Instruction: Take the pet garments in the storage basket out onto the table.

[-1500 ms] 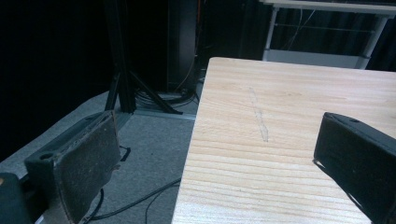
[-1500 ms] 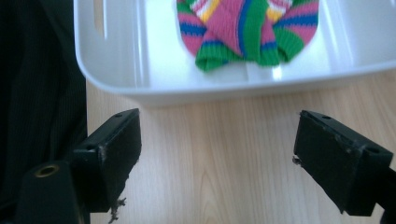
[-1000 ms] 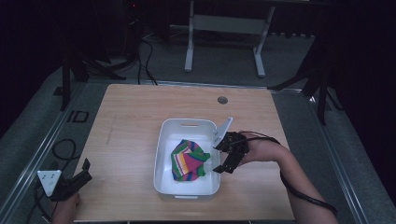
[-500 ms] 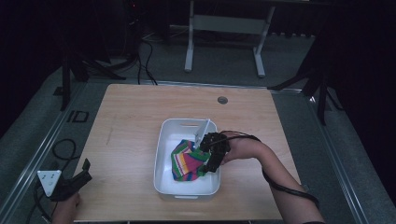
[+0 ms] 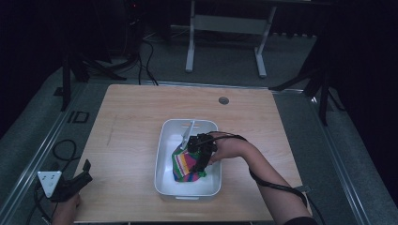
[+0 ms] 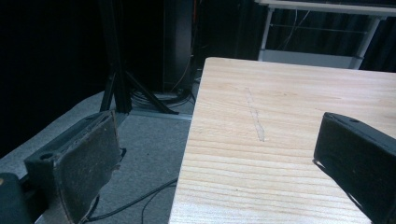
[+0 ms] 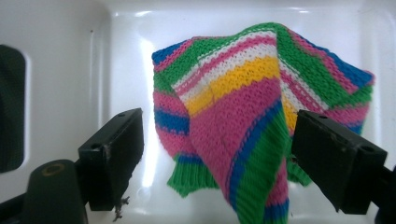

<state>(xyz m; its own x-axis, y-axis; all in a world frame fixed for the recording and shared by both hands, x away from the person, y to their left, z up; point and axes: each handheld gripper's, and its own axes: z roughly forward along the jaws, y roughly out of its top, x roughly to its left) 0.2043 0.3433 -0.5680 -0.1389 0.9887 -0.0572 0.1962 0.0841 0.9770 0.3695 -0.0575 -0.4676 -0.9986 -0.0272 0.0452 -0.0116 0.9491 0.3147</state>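
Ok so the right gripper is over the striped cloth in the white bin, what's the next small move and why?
Probably lower the right gripper a little and close it on the raised fold of the striped knit cloth. Its jaws stand open on either side of that fold without pinching it, and the cloth lies in the white bin.

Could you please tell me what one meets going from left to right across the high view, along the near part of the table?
Left gripper → bare light wooden table → white plastic tub's left wall → striped knitted cloth → person's right forearm.
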